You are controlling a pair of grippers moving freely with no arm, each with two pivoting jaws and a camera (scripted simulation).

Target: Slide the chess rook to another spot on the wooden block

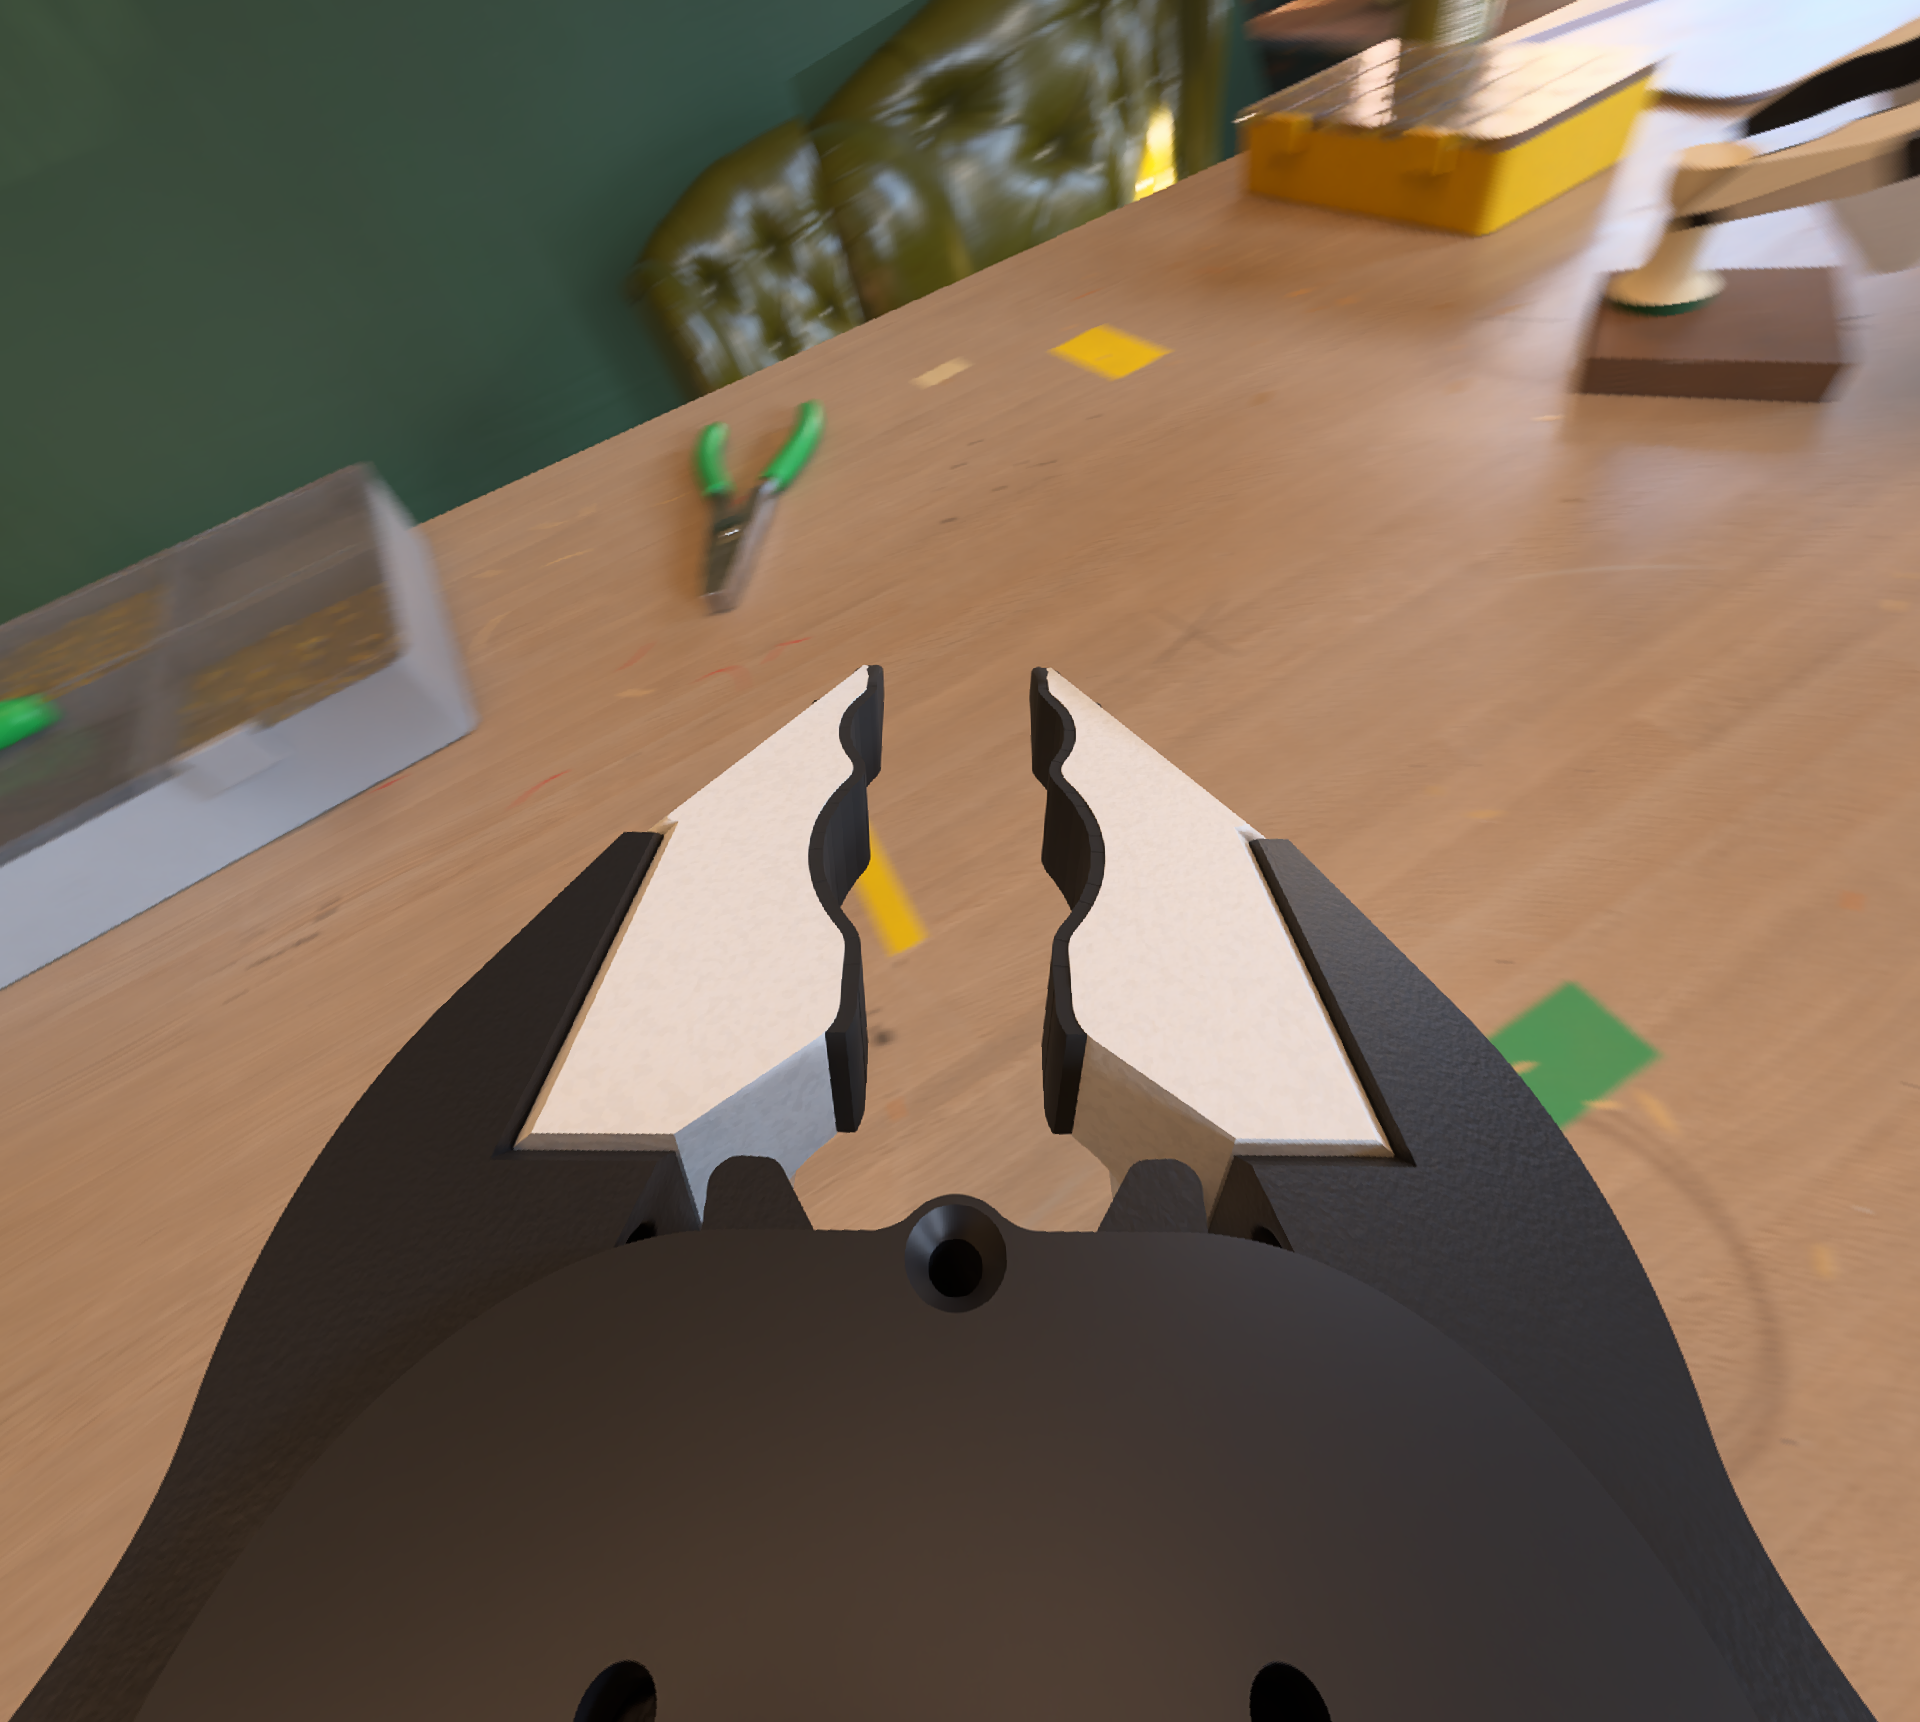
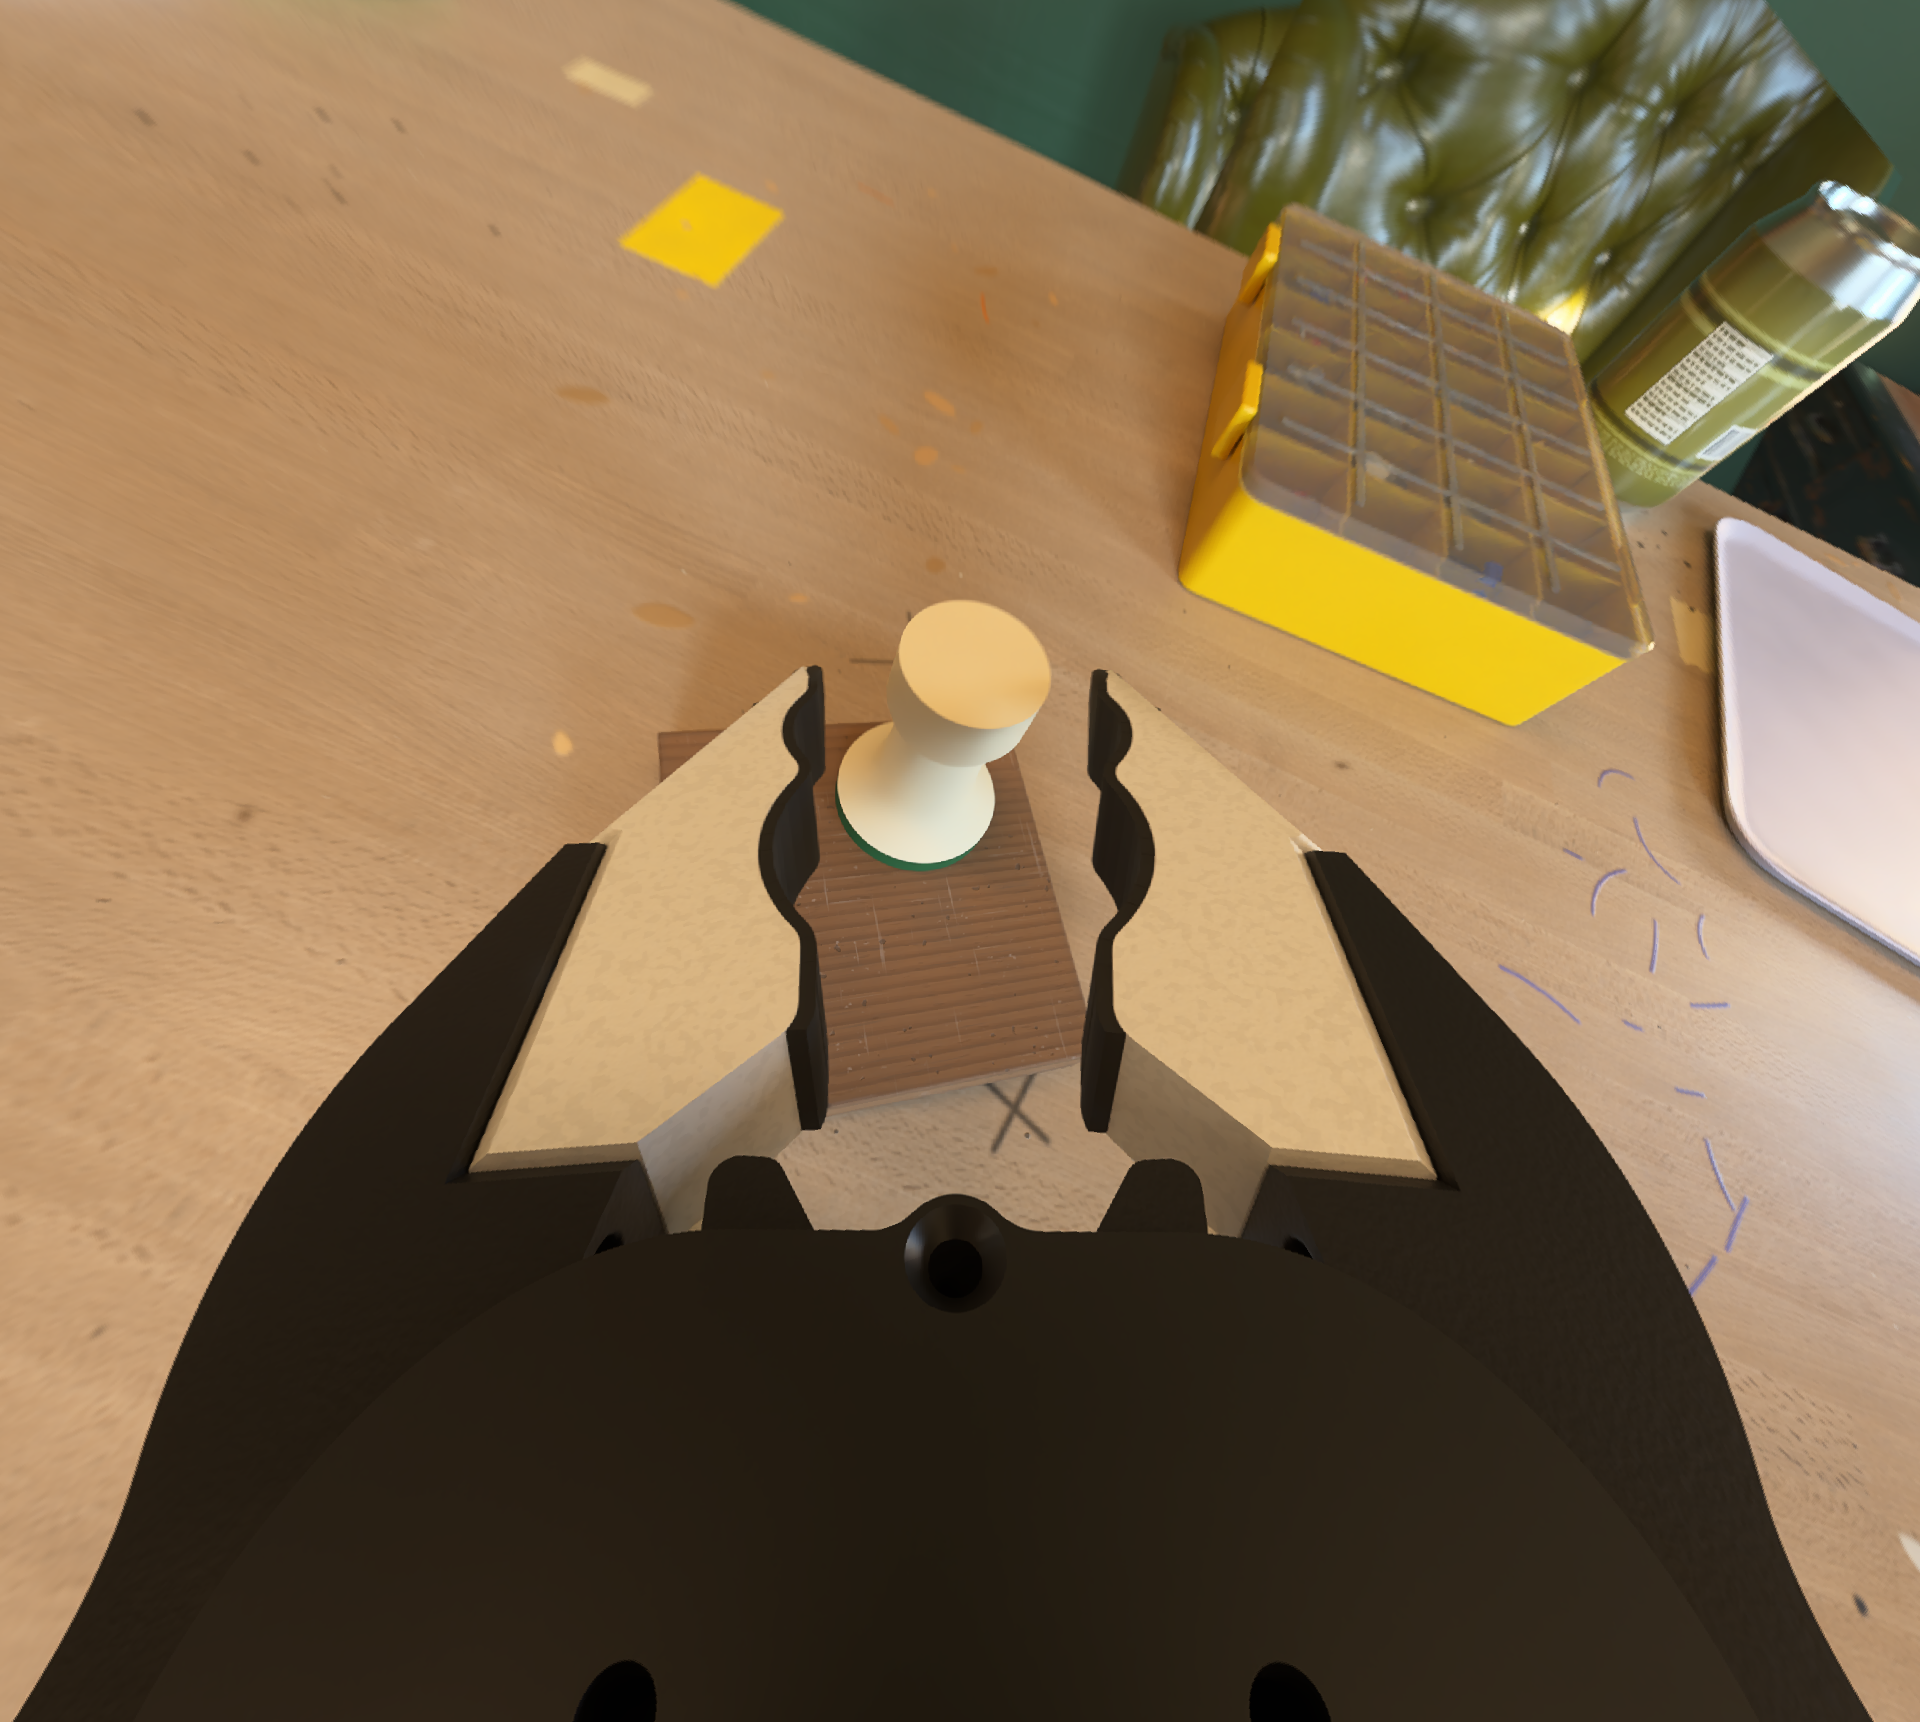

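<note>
A cream chess rook point(image 2: 940, 753) with a green felt base stands upright on the far part of a small dark wooden block point(image 2: 935, 976). My right gripper point(image 2: 956, 675) is open, with its fingers on either side of the rook. The rook's base sits close to the left finger, and the jaws are not closed on it. In the left wrist view the rook point(image 1: 1678, 259) and block point(image 1: 1714, 342) show far right, with the right gripper's fingers point(image 1: 1808, 186) around the rook's head. My left gripper point(image 1: 958, 675) is open and empty above bare table.
Green-handled pliers point(image 1: 753, 498) lie near the table's far edge. A yellow organiser box point(image 2: 1423, 467) and a can point(image 2: 1756, 342) stand beyond the block. A white tray point(image 2: 1829, 727) lies to the right. A clear bin point(image 1: 208, 664) stands to the left. A green armchair point(image 2: 1507, 93) stands past the edge.
</note>
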